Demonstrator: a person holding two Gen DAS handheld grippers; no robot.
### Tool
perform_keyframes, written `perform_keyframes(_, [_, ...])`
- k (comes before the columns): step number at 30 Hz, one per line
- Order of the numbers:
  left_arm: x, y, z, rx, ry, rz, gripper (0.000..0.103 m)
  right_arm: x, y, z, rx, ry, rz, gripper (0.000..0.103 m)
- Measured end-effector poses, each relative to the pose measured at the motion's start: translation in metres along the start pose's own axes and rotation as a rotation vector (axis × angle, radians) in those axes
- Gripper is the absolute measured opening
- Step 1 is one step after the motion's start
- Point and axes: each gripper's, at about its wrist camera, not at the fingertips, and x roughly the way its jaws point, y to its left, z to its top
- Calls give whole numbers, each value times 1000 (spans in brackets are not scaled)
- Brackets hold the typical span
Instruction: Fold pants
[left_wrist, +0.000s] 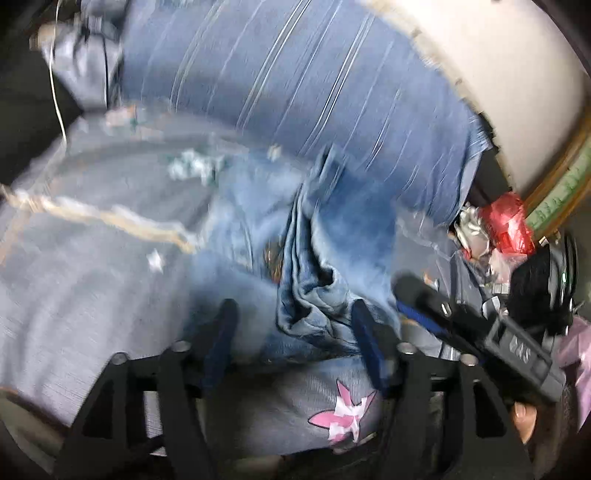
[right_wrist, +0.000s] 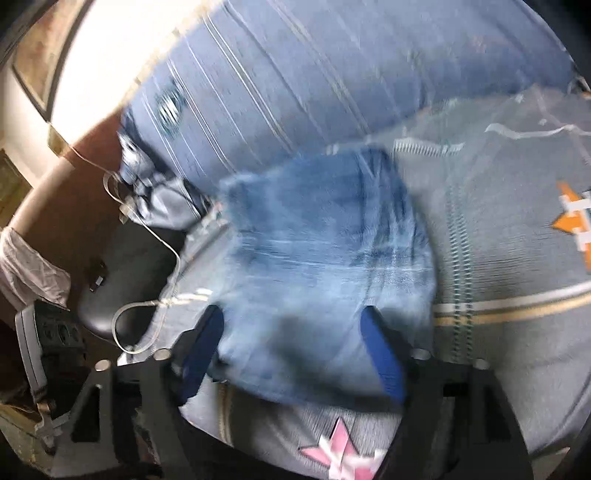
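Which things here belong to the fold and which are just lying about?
Job: jeans, left gripper, right gripper.

Lying about: striped pillow, red bag, white cord, bedspread underneath.

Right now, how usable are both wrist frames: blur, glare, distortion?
Left wrist view: motion blur smears the jeans and bedspread; the left claw stays fairly sharp; the wall top right is overexposed. Right wrist view: heavier blur on the jeans, blown-out white at top left, the right claw sharper. Both show strong fisheye curvature and dark corners.
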Motion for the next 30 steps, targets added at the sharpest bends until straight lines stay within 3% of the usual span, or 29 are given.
perform_keyframes(1, [-9,-2,0,16,-35,20,78,-9,1,-4,-4,-19,1,79])
perform_keyframes(4, [-27,2,-4,1,-95,43,80,-36,3,-25,8,-79,-9,81])
perform_keyframes(7, [-28,3,-11,6,-84,67,82,-54,9,-44,-24,-107,-81,82])
perform_keyframes(10, [-31,-10,-22,81,-91,126,84,-71,17,-58,-58,-132,-122,82])
perform_keyframes(13, [-37,-26,-31,166,-110,202,92,-83,27,-66,-91,-170,-159,83])
perform_keyframes(16, [-45,-28,-39,182,-134,255,100,-95,35,-71,-111,-220,-180,85])
perform_keyframes(21, [-48,-33,-44,200,-136,295,101,-95,39,-74,-148,-204,-148,85])
perform_keyframes(26, [-49,-45,-52,261,-187,374,101,-80,31,-81,-174,-179,-155,85])
perform_keyframes(28, [-47,-46,-53,268,-187,381,101,-73,24,-80,-151,-169,-189,85])
perform_keyframes(30, [-45,-46,-53,270,-184,394,101,-72,17,-76,-106,-167,-164,85])
